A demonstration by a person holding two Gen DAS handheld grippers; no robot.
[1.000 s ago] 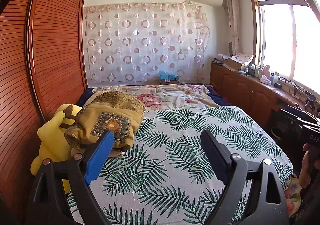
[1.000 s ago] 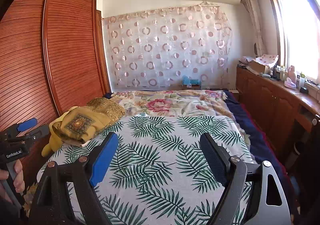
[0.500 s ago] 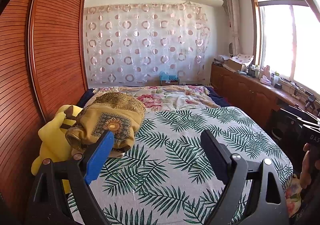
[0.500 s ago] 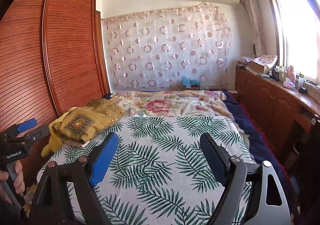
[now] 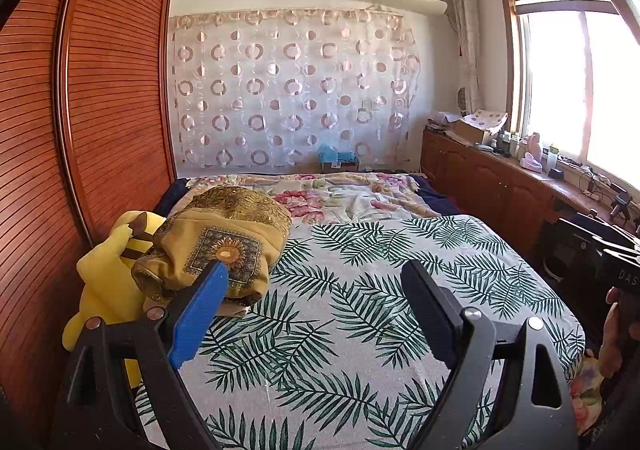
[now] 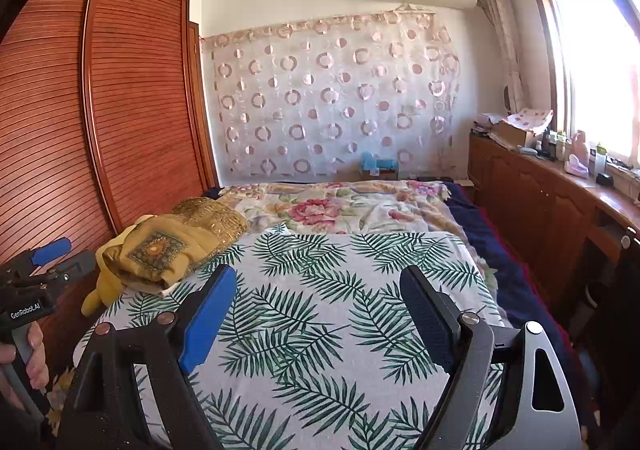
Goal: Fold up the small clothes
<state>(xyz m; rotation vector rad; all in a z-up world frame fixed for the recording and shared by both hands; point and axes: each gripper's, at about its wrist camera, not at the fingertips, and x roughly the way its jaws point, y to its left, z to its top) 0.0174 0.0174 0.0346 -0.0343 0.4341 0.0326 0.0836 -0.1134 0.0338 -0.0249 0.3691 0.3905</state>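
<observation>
A heap of mustard-yellow patterned clothes [image 5: 224,246] lies at the left edge of the bed, on the palm-leaf sheet [image 5: 360,310]; it also shows in the right wrist view [image 6: 172,246]. My left gripper [image 5: 316,282] is open and empty, held above the near part of the sheet, right of the heap. My right gripper [image 6: 320,286] is open and empty above the sheet's middle. The left gripper also shows at the left edge of the right wrist view [image 6: 52,250].
A yellow plush toy [image 5: 108,282] lies under the heap by the wooden wardrobe [image 5: 80,130]. A floral blanket [image 5: 332,198] covers the far bed. A wooden cabinet [image 6: 540,202] with clutter runs along the right under the window.
</observation>
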